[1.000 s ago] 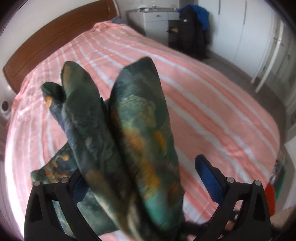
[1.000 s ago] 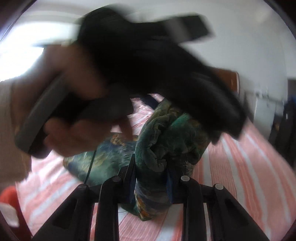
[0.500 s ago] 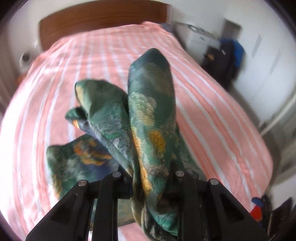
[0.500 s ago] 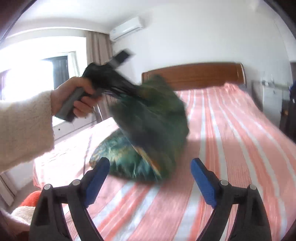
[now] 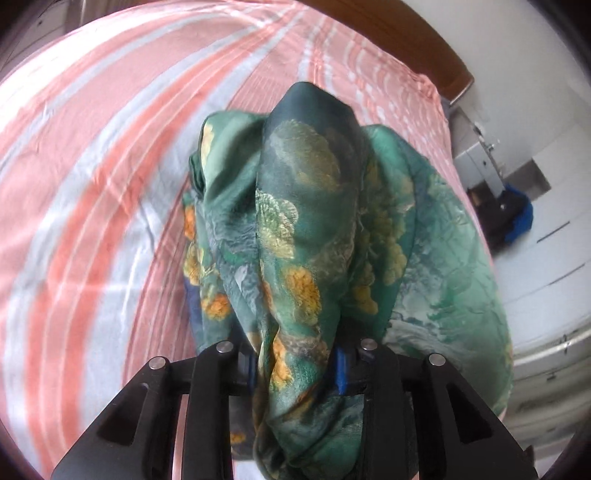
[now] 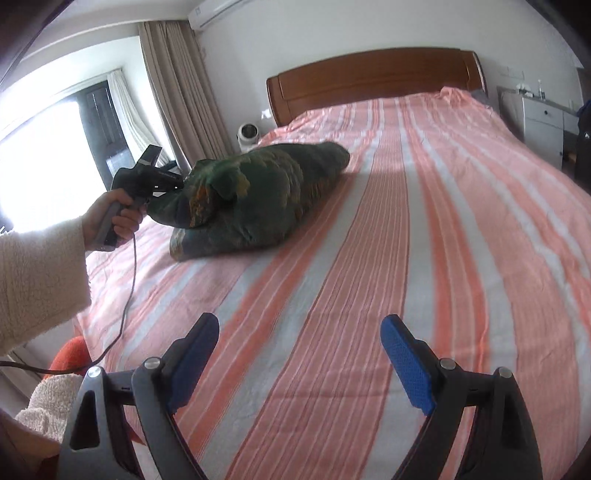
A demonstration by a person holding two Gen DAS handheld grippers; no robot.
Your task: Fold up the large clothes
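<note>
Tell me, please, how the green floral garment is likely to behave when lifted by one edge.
Probably floppy: the green floral garment bunches in soft folds between the left gripper's jaws. Likely light and thin, since it slumps in a low heap on the striped bed. Its sheen hints it could be slippery.

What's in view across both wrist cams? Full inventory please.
garment: 1, green with orange print, bunched on the bed's left side
bed sheet: 1, pink and white stripes, covers the bed
headboard: 1, brown wood, far end
curtain: 1, beige, by the window
air conditioner: 1, white, high on the wall
cabinet: 1, white, right of the bed
left gripper: 1, black, fingers clamped on a garment fold
right gripper: 1, black with blue pads, open above the sheet, empty
hand: 1, cream sleeve, holds the left gripper
</note>
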